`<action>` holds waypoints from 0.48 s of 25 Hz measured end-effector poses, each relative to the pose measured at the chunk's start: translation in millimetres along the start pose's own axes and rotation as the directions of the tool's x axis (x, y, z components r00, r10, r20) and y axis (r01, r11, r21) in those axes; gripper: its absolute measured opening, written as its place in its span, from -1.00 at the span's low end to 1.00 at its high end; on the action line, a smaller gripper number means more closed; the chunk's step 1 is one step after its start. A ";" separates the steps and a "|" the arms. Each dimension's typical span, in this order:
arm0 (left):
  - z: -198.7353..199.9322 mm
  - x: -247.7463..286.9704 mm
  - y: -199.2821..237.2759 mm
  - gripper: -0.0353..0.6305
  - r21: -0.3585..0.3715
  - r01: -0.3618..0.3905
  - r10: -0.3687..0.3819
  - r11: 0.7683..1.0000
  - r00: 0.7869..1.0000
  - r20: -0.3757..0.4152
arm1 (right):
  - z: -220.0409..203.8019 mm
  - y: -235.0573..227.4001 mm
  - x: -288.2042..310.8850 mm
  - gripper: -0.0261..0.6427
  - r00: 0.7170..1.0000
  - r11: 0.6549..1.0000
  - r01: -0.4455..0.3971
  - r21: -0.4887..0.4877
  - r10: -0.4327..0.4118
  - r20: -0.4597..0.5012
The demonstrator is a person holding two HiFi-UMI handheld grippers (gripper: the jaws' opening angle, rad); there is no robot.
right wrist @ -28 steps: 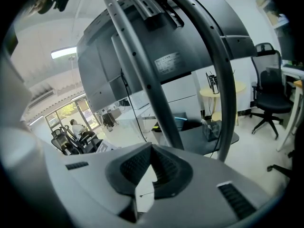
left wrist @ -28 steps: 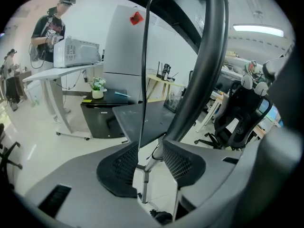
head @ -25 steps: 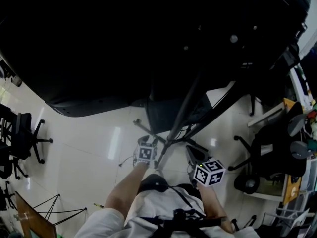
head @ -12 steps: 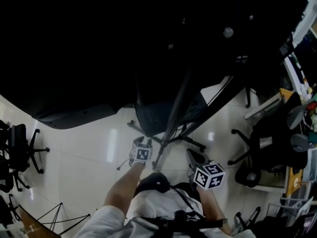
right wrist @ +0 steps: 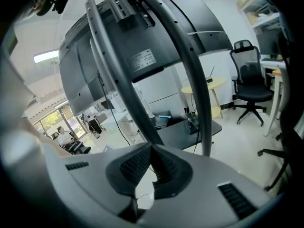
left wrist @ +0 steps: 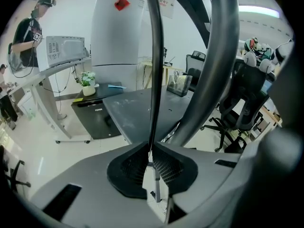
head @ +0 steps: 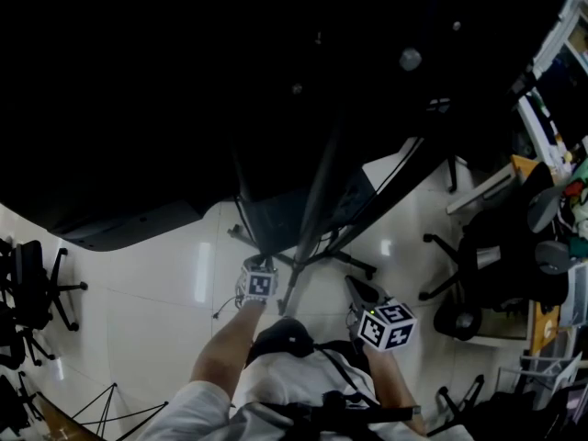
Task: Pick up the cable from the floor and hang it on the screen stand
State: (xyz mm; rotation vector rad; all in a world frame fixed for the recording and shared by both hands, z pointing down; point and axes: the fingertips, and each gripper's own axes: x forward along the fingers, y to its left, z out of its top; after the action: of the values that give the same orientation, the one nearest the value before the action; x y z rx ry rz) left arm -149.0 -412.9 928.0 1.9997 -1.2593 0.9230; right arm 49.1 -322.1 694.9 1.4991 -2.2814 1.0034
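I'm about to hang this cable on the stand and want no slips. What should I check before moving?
1. Left tool gripping the cable: ok, shut on it.
2. Cable run from that tool: ok, straight upward.
3. Cable already hooked on the stand: cannot tell, its top leaves the picture.
4. Right tool free: cannot tell; jaws together, nothing clear between.
5. Stand within reach: ok, right ahead of both tools.

The left gripper (left wrist: 150,152) has its jaws pinched together on the dark cable (left wrist: 156,70), which runs straight up out of view just beside the screen stand's curved grey tube (left wrist: 213,70), with an office chair (left wrist: 242,103) behind.
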 end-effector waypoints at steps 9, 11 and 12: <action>-10.4 -38.2 -22.0 -0.83 -0.044 -0.003 0.005 0.999 0.999 0.045 | 3.6 6.8 -24.6 -0.89 0.999 0.999 -0.036 -0.008 0.036 0.008; -12.3 -56.2 -31.2 -0.84 -0.073 -0.010 0.015 0.997 0.997 0.074 | 1.1 12.2 -34.1 -0.89 0.998 0.998 -0.066 -0.010 0.066 0.001; -13.5 -66.5 -34.4 -0.84 -0.086 -0.018 0.025 0.996 0.996 0.088 | -0.6 15.9 -39.3 -0.89 0.997 0.996 -0.083 -0.012 0.083 -0.003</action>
State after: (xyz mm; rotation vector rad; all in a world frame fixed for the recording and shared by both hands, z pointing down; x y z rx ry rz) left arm -141.2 -355.9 878.2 1.9831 -1.3489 0.7840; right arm 52.6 -289.7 667.9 1.4078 -2.3616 1.0111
